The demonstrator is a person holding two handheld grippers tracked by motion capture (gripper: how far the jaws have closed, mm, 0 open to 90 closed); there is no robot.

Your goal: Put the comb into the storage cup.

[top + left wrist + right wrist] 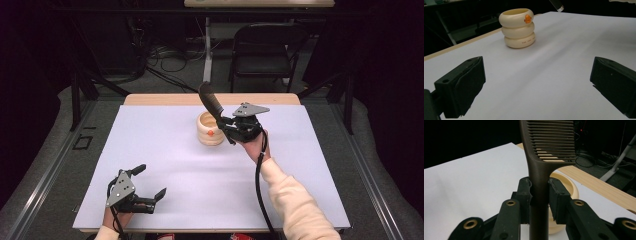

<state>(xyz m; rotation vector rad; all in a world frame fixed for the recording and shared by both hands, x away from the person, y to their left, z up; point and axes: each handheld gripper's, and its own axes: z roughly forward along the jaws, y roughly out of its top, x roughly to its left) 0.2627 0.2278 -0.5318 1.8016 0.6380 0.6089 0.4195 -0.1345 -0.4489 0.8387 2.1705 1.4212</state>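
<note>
A dark brown comb (210, 101) (541, 167) is gripped by its handle in my right gripper (229, 125) (539, 192), which is shut on it; the teeth end points up and away. The comb hangs just above and beside a cream ribbed cup (210, 129) (518, 28) with an orange mark, which stands upright near the middle of the white table (175, 170). Part of the cup's rim (566, 182) shows behind the jaws in the right gripper view. My left gripper (150, 185) (536, 82) rests at the near left of the table, open, with nothing between its jaws.
A wooden strip (165, 99) runs along the table's far edge. Beyond it stand a black folding chair (262, 50) and loose cables (170, 57) on the floor. Dark metal frame legs (80, 90) flank the table.
</note>
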